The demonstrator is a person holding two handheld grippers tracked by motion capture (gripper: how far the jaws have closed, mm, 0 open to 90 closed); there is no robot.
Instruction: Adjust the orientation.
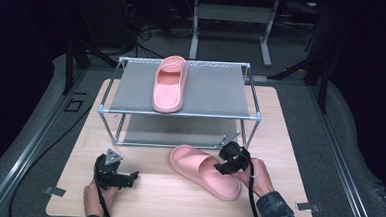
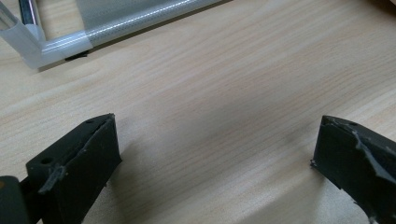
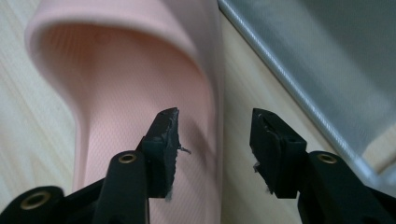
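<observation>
One pink slipper (image 1: 169,85) lies on the top shelf of a metal rack (image 1: 180,114), toe toward me. A second pink slipper (image 1: 198,168) lies on the wooden table (image 1: 151,196) in front of the rack, angled to the right. My right gripper (image 1: 229,163) is at that slipper's far side. In the right gripper view this slipper (image 3: 116,79) has its side wall between the jaws of the right gripper (image 3: 215,128), which is open; one jaw is over the footbed, the other outside. My left gripper (image 1: 131,178) is open low over bare wood, also seen as left gripper (image 2: 217,140).
The rack's lower shelf (image 3: 327,70) lies close beside the slipper on the table. A front corner foot of the rack (image 2: 28,46) stands ahead of the left gripper. Small metal clips (image 1: 55,191) sit at the table's front corners. Dark floor with cables surrounds the table.
</observation>
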